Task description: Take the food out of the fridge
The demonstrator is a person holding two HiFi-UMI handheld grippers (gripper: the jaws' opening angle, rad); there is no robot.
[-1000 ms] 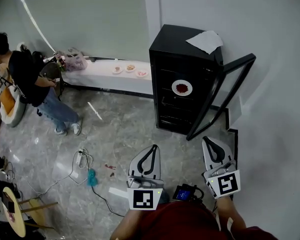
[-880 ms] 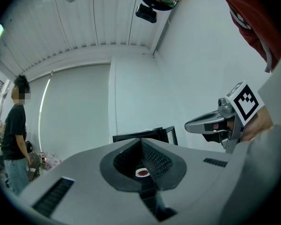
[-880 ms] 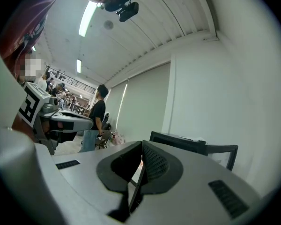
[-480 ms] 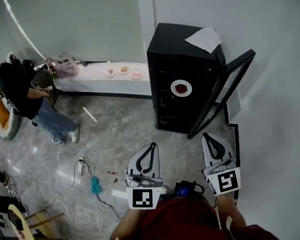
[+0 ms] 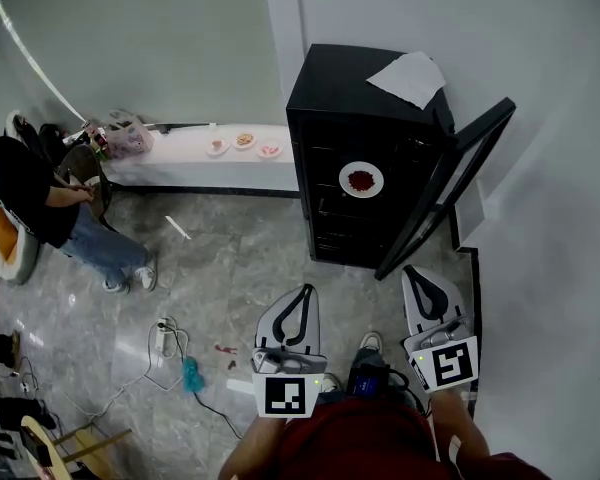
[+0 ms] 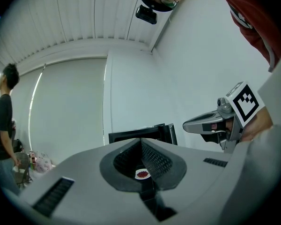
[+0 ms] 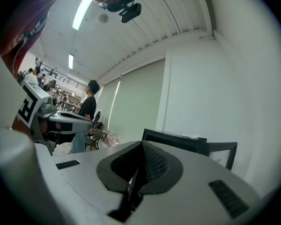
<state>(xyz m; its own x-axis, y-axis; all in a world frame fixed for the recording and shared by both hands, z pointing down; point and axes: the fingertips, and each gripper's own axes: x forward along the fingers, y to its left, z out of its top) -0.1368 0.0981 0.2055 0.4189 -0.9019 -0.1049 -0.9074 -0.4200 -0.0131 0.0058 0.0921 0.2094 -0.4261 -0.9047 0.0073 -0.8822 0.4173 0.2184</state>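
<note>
A black fridge (image 5: 365, 118) stands against the wall with its glass door (image 5: 447, 190) swung open to the right. Inside, on a shelf, lies a white plate of red food (image 5: 362, 179). My left gripper (image 5: 302, 294) and right gripper (image 5: 421, 274) hover side by side over the floor, short of the fridge, both pointing at it. Both are shut with nothing between the jaws. In the left gripper view the plate (image 6: 142, 174) shows through the hollow behind the closed jaws of my left gripper (image 6: 140, 142). In the right gripper view, past my right gripper (image 7: 142, 144), stands the fridge (image 7: 175, 140).
A sheet of white paper (image 5: 408, 76) lies on the fridge top. A low white bench (image 5: 195, 163) with small plates runs along the wall to the left. A person (image 5: 35, 193) is at the far left. A power strip and cables (image 5: 163, 336) lie on the marble floor.
Both grippers have moved forward towards the fridge, still shut. In the head view the person at the left has slid further towards the frame's left edge.
</note>
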